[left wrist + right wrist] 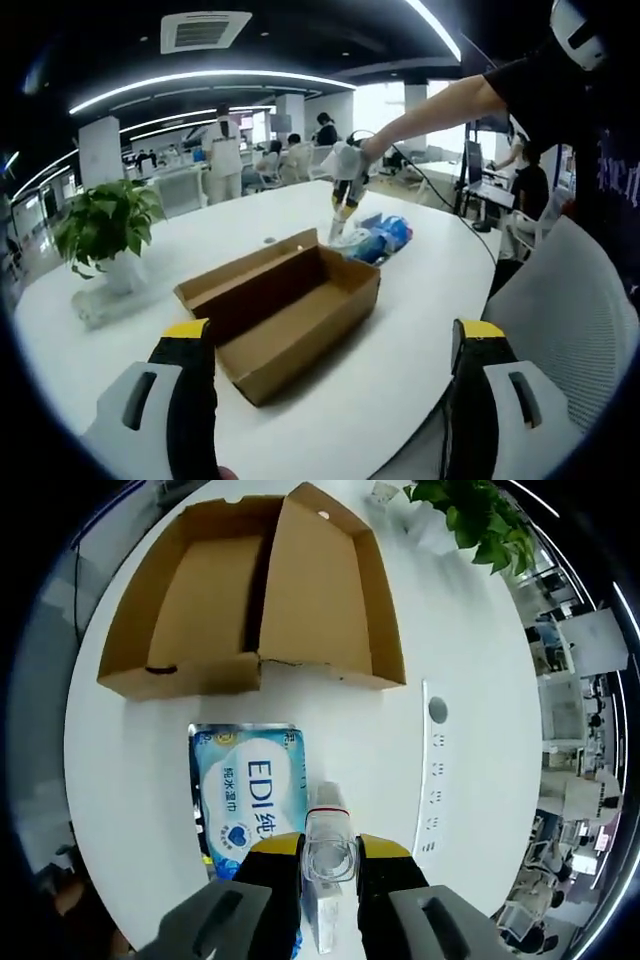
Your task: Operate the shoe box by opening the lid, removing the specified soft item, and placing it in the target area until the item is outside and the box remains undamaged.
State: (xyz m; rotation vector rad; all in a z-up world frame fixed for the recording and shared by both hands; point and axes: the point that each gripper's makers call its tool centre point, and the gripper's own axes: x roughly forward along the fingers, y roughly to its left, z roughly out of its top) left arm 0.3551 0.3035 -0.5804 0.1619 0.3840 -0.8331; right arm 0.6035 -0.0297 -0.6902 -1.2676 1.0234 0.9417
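Your right gripper point(328, 872) has its jaws clamped on the clear flap of the blue tissue pack point(250, 792), which lies on the bench point(470, 810) just beside the open shoe box point(250, 590). Left gripper point(330, 395) jaws are spread, holding nothing. Yank up before letting go and that flap could tear.

Plain brown cardboard shoe box point(255, 600), blue-and-white printed soft pack point(248, 790), white table point(480, 660), green plant point(105, 222).

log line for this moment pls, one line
box: open, empty | blue pack: on table beside box | right gripper: shut on clear strip above pack | left gripper: open, idle
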